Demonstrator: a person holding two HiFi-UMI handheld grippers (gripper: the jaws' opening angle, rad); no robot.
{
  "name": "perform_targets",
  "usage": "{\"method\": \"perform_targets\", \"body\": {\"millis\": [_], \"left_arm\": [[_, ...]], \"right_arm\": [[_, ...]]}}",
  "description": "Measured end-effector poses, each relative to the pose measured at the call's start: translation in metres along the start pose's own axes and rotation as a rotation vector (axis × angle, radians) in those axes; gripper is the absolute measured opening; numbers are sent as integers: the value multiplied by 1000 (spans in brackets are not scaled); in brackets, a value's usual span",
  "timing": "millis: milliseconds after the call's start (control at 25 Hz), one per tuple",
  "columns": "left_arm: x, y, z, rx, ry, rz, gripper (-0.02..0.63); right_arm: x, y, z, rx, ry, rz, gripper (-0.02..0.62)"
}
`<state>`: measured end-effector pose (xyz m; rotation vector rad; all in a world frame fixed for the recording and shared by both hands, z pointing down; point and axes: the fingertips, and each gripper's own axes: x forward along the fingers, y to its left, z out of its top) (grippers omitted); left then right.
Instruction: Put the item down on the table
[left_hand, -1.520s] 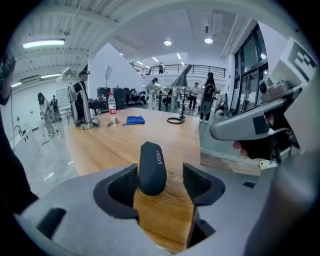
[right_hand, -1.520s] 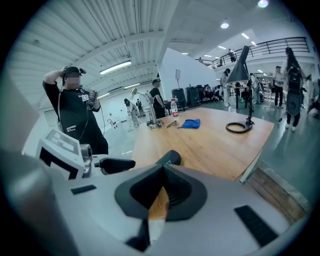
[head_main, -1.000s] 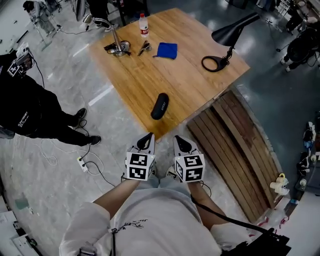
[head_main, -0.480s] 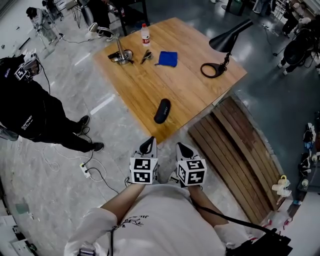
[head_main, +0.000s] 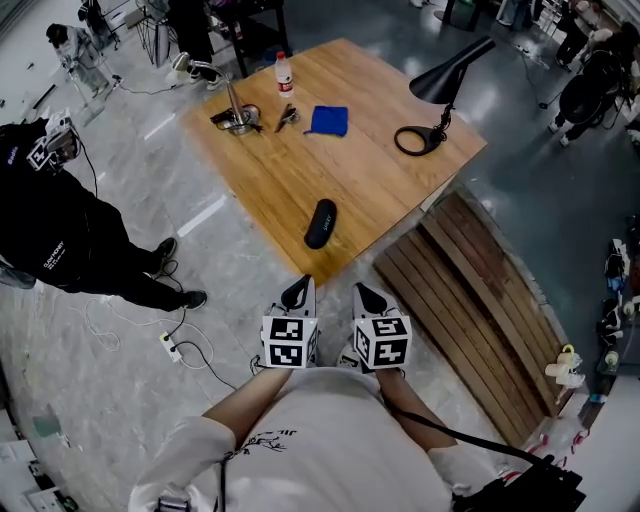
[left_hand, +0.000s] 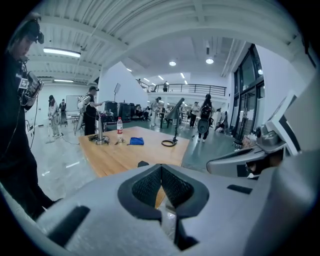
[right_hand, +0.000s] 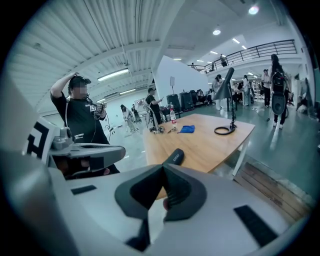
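The left gripper (left_hand: 161, 172) has its jaws pressed together with nothing between them, and the right gripper (right_hand: 163, 172) is likewise closed and empty. In the head view the left gripper (head_main: 296, 290) and right gripper (head_main: 365, 297) are held side by side, close to the person's body, over the grey floor and short of the table's near corner. Neither touches anything.

Just ahead of them, apart from both, the black oblong item (head_main: 320, 222) lies flat on the wooden table (head_main: 370, 190), near its closest edge. The right gripper view shows it (right_hand: 173, 156) straight beyond the jaws, with pale lettering on its side that is too small to read; the left gripper view catches only its end (left_hand: 143, 163).

Farther back on the table are a blue cloth (head_main: 328, 120), a water bottle (head_main: 285, 72) standing upright, a metal stand (head_main: 237, 108) and a black desk lamp (head_main: 445, 80) with a ring base. To the right of the table lies a wooden slatted panel (head_main: 480, 300) on the floor. A person in black (head_main: 60, 230) stands at the left, near a power strip (head_main: 168, 338)
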<state>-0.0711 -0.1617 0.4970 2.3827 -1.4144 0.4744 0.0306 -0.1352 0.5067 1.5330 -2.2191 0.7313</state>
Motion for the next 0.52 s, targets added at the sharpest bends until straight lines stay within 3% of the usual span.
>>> {"method": "perform_targets", "body": {"millis": [520], "left_arm": [[0, -2, -5, -10, 16, -2, 8]], "right_arm": [[-4, -1, -1, 3, 3, -5, 3]]}}
